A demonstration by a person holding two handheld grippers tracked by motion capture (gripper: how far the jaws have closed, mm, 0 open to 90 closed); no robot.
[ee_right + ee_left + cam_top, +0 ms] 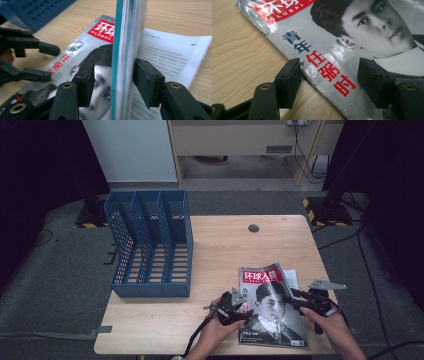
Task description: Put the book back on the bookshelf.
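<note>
Magazine grabbed at both edges, rack waiting.
Right gripper [112, 82] straddles the magazine [270, 307]'s lifted edge, pads just off it; left gripper [329, 82] hangs open over the spine. Beyond them the rack [150, 245] stands unfilled, so lifting and filing appear left.

We see the magazine [271, 307] lying on the counter [220, 245] at its near right; the file rack [150, 245] stands well apart, behind and left.
</note>
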